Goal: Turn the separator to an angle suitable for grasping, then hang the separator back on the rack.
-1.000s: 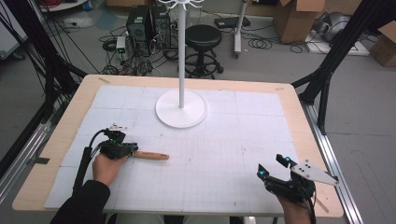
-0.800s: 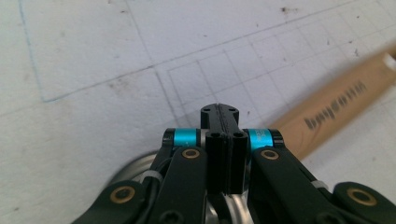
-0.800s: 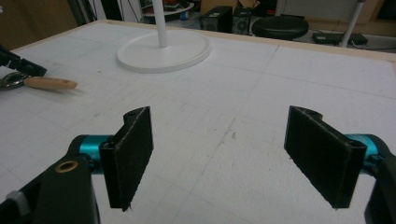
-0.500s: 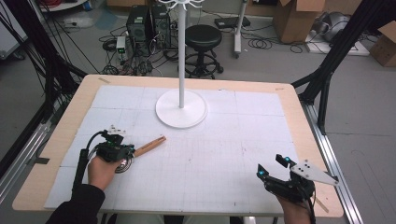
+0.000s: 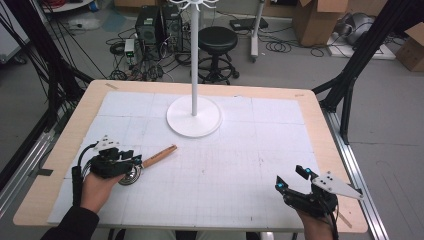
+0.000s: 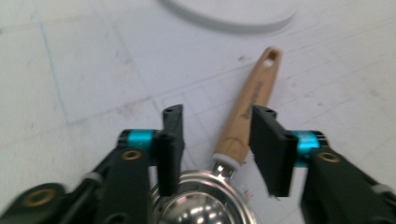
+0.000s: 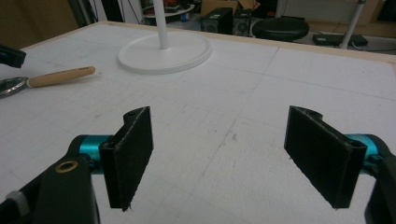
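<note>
**Strainer let go, left jaws reopened over the handle joint**

High view: left hand-held gripper low at desk's near-left, over small round steel strainer with light wooden handle; handle lying flat on white gridded mat, angled up-right toward white round-based pole stand. Right hand-held gripper parked near-right, well apart, jaws spread, nothing between.

Left gripper view: jaws have just been opening; now apart, handle neck passing between them, right pad close beside wood, no clear pressing. Steel bowl directly beneath gripper body. Hanging hole visible at handle's far end. Judged: release after repositioning, or regrasp under way. Next move probably calls for closing squarely on handle near ferrule, then lifting clear without dragging bowl.

Right gripper view: black pads wide apart, empty; strainer far left, stand base ahead.

Surroundings: stand base just beyond handle tip, likeliest obstruction on any forward swing. Black stool, computer boxes, cables on floor behind desk, no interference.
</note>
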`<move>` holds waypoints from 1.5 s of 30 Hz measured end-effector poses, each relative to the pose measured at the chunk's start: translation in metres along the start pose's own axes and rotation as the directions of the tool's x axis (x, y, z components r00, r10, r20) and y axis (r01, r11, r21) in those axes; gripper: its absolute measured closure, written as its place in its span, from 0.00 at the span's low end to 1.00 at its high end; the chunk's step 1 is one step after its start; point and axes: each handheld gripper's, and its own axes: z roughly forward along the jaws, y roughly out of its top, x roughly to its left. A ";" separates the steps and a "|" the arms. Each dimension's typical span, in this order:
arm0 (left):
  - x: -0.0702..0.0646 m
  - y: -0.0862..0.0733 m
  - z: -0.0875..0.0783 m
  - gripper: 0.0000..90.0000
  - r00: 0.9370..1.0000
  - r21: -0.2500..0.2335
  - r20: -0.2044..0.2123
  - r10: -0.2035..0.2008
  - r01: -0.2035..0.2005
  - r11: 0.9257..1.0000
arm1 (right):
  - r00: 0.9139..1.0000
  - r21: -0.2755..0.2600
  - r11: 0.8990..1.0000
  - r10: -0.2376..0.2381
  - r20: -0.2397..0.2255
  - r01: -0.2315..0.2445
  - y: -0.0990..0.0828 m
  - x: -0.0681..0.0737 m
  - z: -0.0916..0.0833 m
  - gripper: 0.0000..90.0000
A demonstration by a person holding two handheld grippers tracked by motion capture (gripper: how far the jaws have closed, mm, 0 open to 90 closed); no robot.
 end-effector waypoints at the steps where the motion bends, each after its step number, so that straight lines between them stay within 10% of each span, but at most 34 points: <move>1: 0.000 0.000 0.000 0.56 1.000 0.000 0.000 0.000 0.000 1.000 | 1.000 0.000 1.000 0.000 0.000 0.000 0.000 0.000 0.000 0.25; 7: 0.005 -0.006 -0.014 0.16 0.997 -0.156 0.058 0.050 -0.040 0.987 | 1.000 -0.006 1.000 0.001 -0.005 -0.001 0.001 0.000 -0.001 0.24; 8: 0.007 -0.005 -0.020 0.14 0.995 -0.215 0.096 0.041 -0.020 0.976 | 1.000 -0.010 1.000 0.008 -0.007 -0.008 0.001 -0.001 -0.001 0.23; 16: 0.009 -0.007 -0.035 0.18 0.988 -0.278 0.139 0.067 -0.026 0.960 | 1.000 -0.010 1.000 0.013 -0.010 -0.013 0.000 -0.003 0.001 0.23; 45: 0.005 -0.007 -0.022 0.18 0.982 -0.249 0.141 0.121 -0.083 0.965 | 1.000 -0.002 1.000 0.004 -0.028 -0.004 0.001 -0.002 0.003 0.23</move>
